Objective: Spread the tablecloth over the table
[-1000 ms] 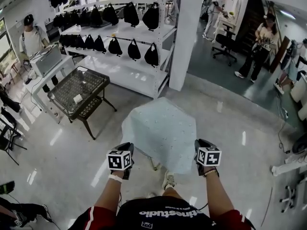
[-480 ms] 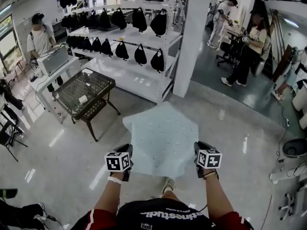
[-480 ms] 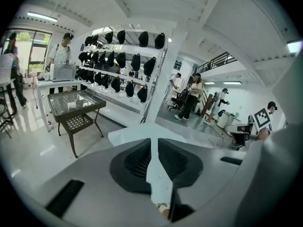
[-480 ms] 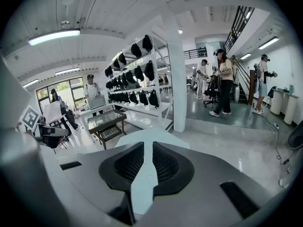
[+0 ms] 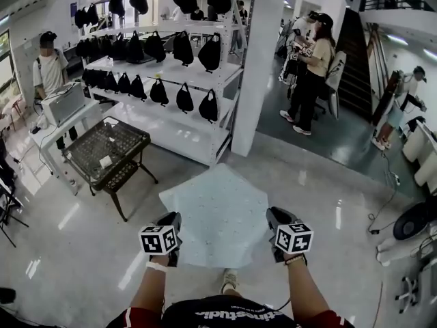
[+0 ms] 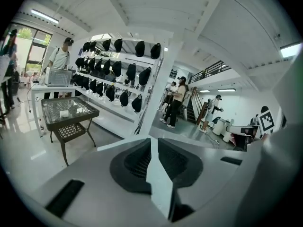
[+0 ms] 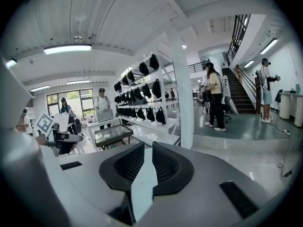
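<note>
A pale blue-green tablecloth [image 5: 215, 210] hangs spread out in the air in front of me, held by its near edge at both sides. My left gripper [image 5: 171, 223] is shut on the cloth's near left corner, where a strip of fabric [image 6: 158, 183] runs between its closed black pads [image 6: 135, 162]. My right gripper [image 5: 272, 219] is shut on the near right corner, the cloth [image 7: 144, 186] pinched edge-on between its pads [image 7: 165, 167]. The cloth hides whatever stands beneath it; no table shows under it.
A dark metal mesh table [image 5: 109, 145] stands at the left. White shelving [image 5: 164, 80] hung with black bags runs behind it, beside a white pillar [image 5: 256, 67]. Several people stand around, two [image 5: 311, 67] at the right near the stairs. One shoe [image 5: 230, 279] shows below the cloth.
The cloth has risen and flattened out in front of me while both grippers keep hold of its corners. The view has swung left and tilted up. Two people have walked closer at the right.
</note>
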Action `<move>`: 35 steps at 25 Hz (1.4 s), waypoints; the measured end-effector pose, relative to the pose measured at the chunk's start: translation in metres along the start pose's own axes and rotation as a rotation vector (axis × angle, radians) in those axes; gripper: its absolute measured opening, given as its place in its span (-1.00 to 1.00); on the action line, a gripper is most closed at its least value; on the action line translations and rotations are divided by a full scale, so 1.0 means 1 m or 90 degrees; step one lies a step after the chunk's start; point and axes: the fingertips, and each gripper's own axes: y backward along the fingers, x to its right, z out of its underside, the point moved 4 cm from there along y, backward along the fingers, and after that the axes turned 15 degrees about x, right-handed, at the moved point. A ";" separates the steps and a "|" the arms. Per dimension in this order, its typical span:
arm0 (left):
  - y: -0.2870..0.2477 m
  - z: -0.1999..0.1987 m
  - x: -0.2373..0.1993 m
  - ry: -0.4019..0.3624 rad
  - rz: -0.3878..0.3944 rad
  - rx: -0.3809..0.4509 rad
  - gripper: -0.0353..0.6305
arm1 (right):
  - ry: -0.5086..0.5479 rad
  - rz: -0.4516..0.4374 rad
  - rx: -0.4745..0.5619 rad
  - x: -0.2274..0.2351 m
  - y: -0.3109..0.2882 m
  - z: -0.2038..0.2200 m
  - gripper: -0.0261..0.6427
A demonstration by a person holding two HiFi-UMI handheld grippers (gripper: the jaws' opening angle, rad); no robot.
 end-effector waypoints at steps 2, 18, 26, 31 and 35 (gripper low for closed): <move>-0.003 -0.013 0.011 -0.001 0.018 0.018 -0.72 | 0.002 -0.015 0.023 -0.005 0.005 -0.012 -0.70; -0.010 -0.101 0.084 -0.103 0.165 0.153 -0.79 | 0.016 0.094 0.164 0.012 0.029 -0.076 -0.84; -0.005 -0.094 0.088 -0.099 0.173 0.159 -0.80 | 0.016 0.067 0.167 0.000 0.024 -0.080 -0.84; -0.002 -0.098 0.088 -0.106 0.162 0.163 -0.80 | 0.018 0.071 0.166 -0.002 0.026 -0.082 -0.84; -0.003 -0.106 0.085 -0.099 0.147 0.173 -0.80 | 0.020 0.070 0.173 -0.003 0.028 -0.084 -0.84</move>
